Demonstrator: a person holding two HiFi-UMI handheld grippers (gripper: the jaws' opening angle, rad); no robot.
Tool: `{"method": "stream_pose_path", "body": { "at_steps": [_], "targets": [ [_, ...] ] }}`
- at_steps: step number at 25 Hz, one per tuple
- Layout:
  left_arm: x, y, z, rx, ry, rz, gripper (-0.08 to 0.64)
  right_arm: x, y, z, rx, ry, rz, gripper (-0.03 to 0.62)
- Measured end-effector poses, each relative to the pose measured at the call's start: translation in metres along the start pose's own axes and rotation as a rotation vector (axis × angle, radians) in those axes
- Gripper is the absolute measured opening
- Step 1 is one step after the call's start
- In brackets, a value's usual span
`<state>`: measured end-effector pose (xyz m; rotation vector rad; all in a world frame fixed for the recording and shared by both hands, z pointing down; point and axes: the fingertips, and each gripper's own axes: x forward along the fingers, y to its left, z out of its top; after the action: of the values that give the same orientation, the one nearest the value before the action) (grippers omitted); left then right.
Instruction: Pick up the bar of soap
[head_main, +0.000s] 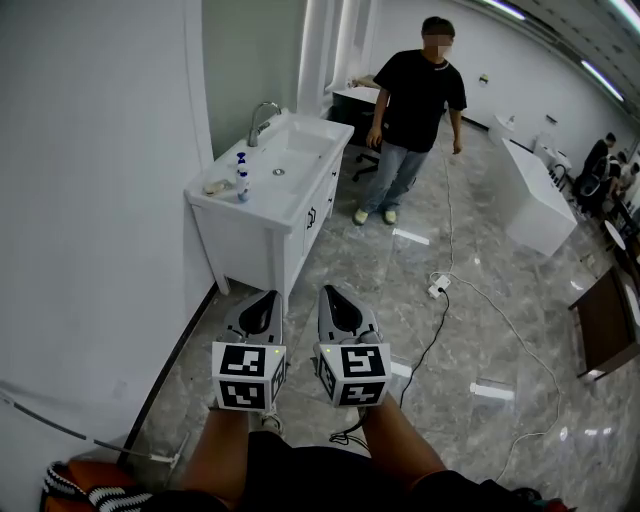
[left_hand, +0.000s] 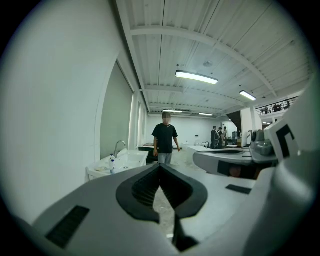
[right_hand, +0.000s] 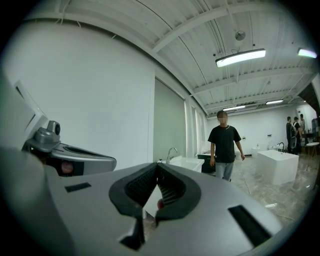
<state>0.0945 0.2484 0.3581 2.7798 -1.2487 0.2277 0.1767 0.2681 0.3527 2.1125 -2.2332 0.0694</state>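
The person holds both tongs low and close together, side by side, at the near middle of the head view. The left gripper has its jaws closed on each other, and nothing is between them in the left gripper view. The right gripper is closed in the same way and is also empty. Both point toward the far side of the room, and each marker cube faces the camera.

A white sink cabinet stands far to the left, against the wall. A faucet stands at its far end and a small spray bottle on its near end. Just left of the bottle lies a pale flat lump, which is probably the bar of soap, though it is too small to be sure. It lies on the near left corner of the cabinet top, well apart from both grippers.

Beyond the cabinet a person in a black T-shirt stands on the grey marbled floor. A dark cable runs over the floor to the right of the grippers.
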Motion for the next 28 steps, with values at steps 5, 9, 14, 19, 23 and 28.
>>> {"method": "stream_pose_path", "body": {
  "at_steps": [5,9,14,19,23,28],
  "targets": [
    [0.007,0.017,-0.003,-0.013,-0.002,0.01,0.003,0.018,0.008,-0.004,-0.019,0.005,0.011,0.008],
    [0.017,0.029,-0.006,-0.019,0.002,0.017,0.003,0.033,0.011,-0.006,-0.035,0.008,0.023,0.008],
    [0.029,0.045,-0.007,-0.034,0.007,0.022,0.003,0.055,0.013,-0.004,-0.037,0.008,0.031,0.008],
    [0.042,0.067,-0.009,-0.048,0.017,0.043,0.003,0.085,0.026,-0.006,-0.037,0.023,0.069,0.008],
    [0.051,0.091,-0.01,-0.069,0.022,0.072,0.003,0.109,0.033,-0.006,-0.045,0.025,0.084,0.008],
    [0.062,0.121,-0.019,-0.091,0.042,0.107,0.003,0.138,0.044,-0.013,-0.041,0.046,0.111,0.008]
  ]
}}
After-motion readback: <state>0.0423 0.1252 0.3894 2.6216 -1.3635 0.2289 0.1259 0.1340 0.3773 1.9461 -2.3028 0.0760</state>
